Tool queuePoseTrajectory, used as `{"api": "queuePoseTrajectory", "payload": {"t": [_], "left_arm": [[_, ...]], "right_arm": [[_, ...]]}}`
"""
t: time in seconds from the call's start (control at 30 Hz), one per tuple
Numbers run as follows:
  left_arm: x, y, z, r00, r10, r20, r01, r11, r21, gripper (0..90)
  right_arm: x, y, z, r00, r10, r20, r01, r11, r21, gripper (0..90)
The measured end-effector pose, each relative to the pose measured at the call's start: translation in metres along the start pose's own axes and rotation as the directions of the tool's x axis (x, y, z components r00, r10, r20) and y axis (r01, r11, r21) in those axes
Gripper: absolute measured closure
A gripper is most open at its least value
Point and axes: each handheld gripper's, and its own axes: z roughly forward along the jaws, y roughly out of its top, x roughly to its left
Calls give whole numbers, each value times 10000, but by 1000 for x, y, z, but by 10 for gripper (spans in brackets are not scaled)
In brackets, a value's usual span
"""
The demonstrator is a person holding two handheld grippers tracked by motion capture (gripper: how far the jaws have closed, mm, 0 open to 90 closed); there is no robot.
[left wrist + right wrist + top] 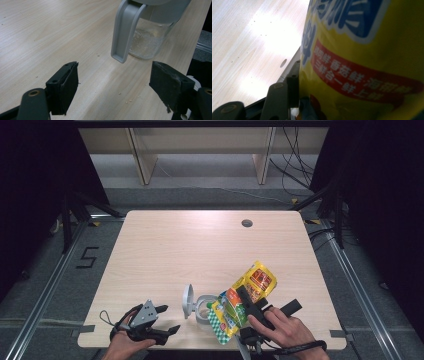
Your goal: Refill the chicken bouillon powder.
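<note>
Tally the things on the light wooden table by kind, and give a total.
Clear plastic pitcher with a grey handle and open lid: 1
Yellow printed snack bag, tilted over the pitcher: 1
Black two-jaw grippers, left and right: 2
Total: 4

Left hand (131, 332) low at the near table edge, wrapped round the left gripper (167, 320), strap looped off the wrist. Gripper lies roughly level, jaws pointing right and a little away from the person, standing wide apart with nothing between the pads (67, 87).

Right hand (282, 327) comes in from the near edge, fingers laid over the body of the right gripper (245, 300), which points away and leftward. Its jaws are partly closed, gripping; one pad (293, 92) presses flat against what it holds.
</note>
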Motion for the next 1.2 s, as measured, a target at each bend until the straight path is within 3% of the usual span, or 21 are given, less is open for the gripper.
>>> {"api": "queuePoseTrajectory", "payload": {"t": [0.03,0.07,0.1,0.2,0.27,0.4,0.47,0.5,0.57,0.8,0.83,0.9,0.97,1.0,1.03,1.13,1.17,1.2], "left_arm": [[0,0,0,10000,5,1,-5,10000,9,222],[0,0,0,10000,14,-16,-14,10000,18,222],[1,0,0,9999,117,-8,-117,9999,84,222],[0,0,0,10000,-58,64,58,9999,-85,222],[1,0,0,9999,148,2,-148,9999,67,222],[1,0,0,9999,109,2,-109,9999,71,222],[1,0,0,9999,104,-1,-104,9999,74,222],[1,0,0,10000,66,2,-66,10000,46,222],[1,0,0,10000,48,10,-48,10000,51,222],[-1,0,1,10000,31,23,-31,10000,-15,222],[-2,0,2,9999,-134,51,135,9998,-142,222],[-2,1,1,10000,10,15,-10,10000,-24,222],[-3,1,0,10000,13,79,-13,10000,-41,222],[-2,0,0,9998,199,81,-199,9998,27,221],[-2,0,0,9998,201,73,-202,9998,25,221],[-2,-1,1,9999,119,14,-118,9999,-109,221],[-2,0,0,9998,179,-90,-179,9998,45,221],[-2,0,0,9998,190,-106,-190,9998,40,221]], "right_arm": [[0,0,0,9997,-18,-227,17,10000,-38,495],[1,0,0,10000,-58,-37,58,10000,5,495],[1,1,0,9996,-118,-248,118,9999,-13,495],[2,0,0,10000,-43,14,43,10000,24,495],[1,-1,0,9999,-129,14,129,9999,74,495],[0,-3,-1,9998,-67,-193,69,9999,99,495],[1,-2,-1,9999,-172,19,171,9997,168,495],[1,-2,-1,9996,-211,-199,214,9997,142,495],[1,-2,-1,9996,-186,-212,188,9998,100,495],[2,-2,0,9996,-269,30,268,9996,128,495],[2,-2,0,9995,-309,6,309,9995,116,495],[0,-2,0,9993,-331,-154,333,9993,157,496],[-1,-3,-1,9991,-395,145,392,9991,177,496],[-2,-3,-1,9991,-406,-74,407,9991,130,496],[-2,-3,-1,9988,-482,123,480,9987,178,496],[-4,-4,-1,9986,-533,-43,534,9984,189,496],[-4,-4,-2,9977,-645,192,640,9976,260,496],[-6,-4,-1,9979,-642,23,641,9976,241,496]]}}
